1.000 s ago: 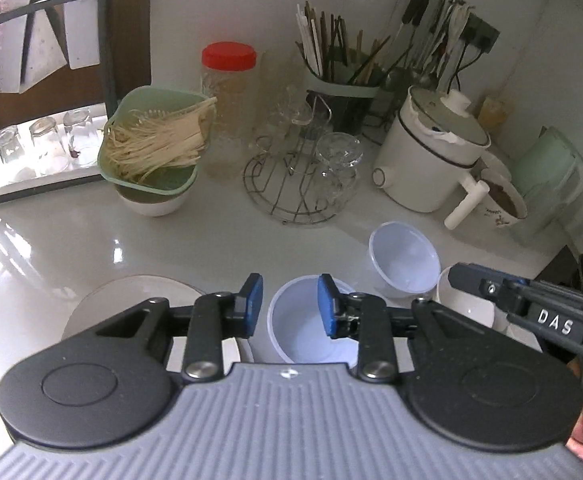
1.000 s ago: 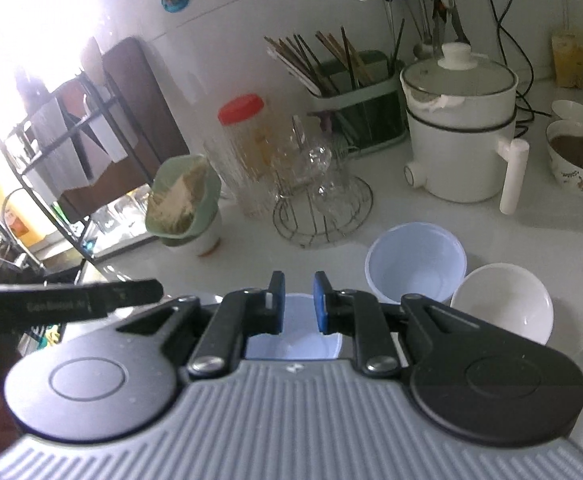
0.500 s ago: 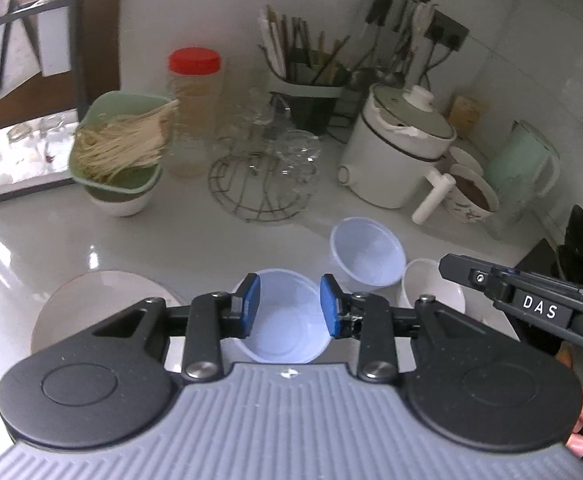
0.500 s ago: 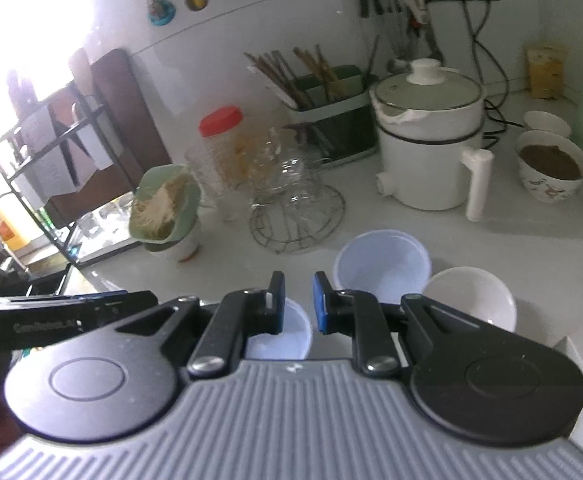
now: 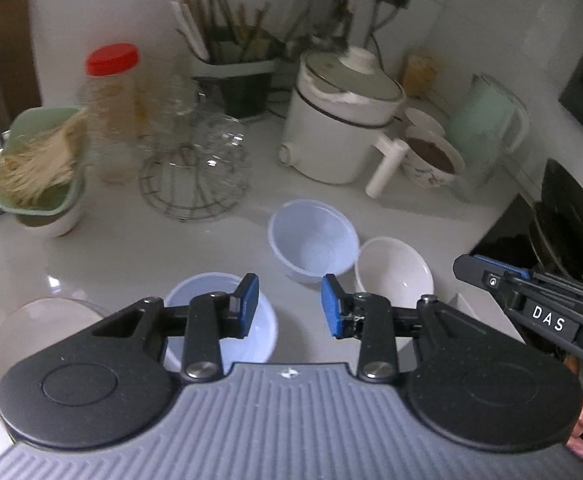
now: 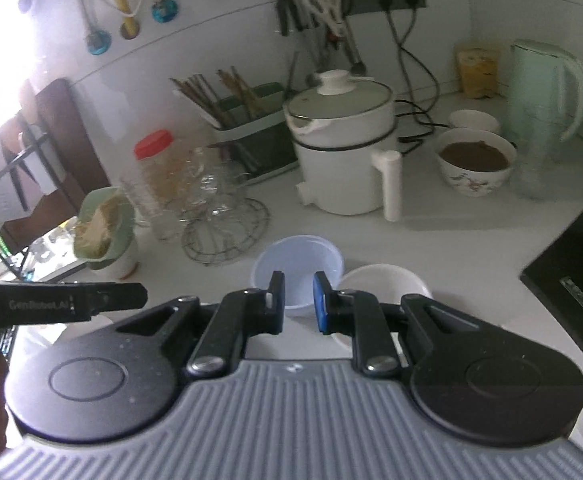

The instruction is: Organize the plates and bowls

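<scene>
Two pale blue bowls and a white bowl stand on the white counter. In the left wrist view the near blue bowl lies under my left gripper's left finger, with a white plate to its left. The far blue bowl and the white bowl sit ahead to the right. My left gripper is open over bare counter and holds nothing. My right gripper hovers before the far blue bowl with its jaws narrowly apart and empty, and the white bowl is just to its right.
Behind the bowls stand a white electric pot, a wire rack of glasses, a green colander of noodles, a red-lidded jar and a bowl of brown stuff. A mint kettle and a black hob are at the right.
Both grippers have slid to the right along the counter. The near blue bowl has gone from between the left fingers to under the left one. The left jaws stand slightly wider.
</scene>
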A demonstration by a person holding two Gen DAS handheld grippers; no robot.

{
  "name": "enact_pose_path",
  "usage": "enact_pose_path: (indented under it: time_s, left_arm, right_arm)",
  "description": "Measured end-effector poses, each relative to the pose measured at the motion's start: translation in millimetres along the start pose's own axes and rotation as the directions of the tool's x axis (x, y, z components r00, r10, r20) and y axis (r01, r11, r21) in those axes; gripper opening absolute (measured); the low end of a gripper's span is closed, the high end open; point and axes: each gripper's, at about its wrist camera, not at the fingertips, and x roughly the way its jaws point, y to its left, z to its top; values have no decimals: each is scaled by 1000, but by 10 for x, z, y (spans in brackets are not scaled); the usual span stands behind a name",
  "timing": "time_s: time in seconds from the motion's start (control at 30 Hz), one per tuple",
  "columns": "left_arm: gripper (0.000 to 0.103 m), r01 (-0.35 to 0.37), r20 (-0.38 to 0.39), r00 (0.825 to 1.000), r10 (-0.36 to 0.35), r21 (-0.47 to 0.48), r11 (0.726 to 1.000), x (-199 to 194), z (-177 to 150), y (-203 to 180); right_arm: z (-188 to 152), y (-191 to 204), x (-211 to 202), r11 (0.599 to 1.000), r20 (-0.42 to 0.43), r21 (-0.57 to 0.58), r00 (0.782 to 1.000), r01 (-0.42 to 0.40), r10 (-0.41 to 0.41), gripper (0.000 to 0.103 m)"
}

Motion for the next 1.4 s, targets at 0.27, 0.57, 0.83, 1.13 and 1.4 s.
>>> enact_pose_path:
  time_s: [0.27, 0.57, 0.83, 1.13, 1.4]
  left_arm:
    - [51, 19, -53, 998, -17, 38, 999, 275, 108, -134]
    - [66, 17, -95, 995, -15, 18, 1000, 546, 274, -46]
    - [67, 12, -103, 995, -9, 22, 1000, 787, 416, 3]
    - [67, 15, -133, 991, -16, -11, 1000, 1084, 514, 57]
    - [67, 15, -164, 986, -19, -22, 1000, 1340, 632, 113]
  right_arm:
    - [-33, -205, 14, 998, 3, 53, 999, 45, -45, 39]
    - [48, -277, 224, 995, 1, 81, 999, 51, -51, 54]
    - [128, -326, 477, 996, -16, 81, 999, 39, -38, 53]
    - [197, -428, 779, 996, -49, 82, 998, 29, -25, 53]
    - [251, -530, 1012, 995, -76, 90, 997, 37, -30, 53]
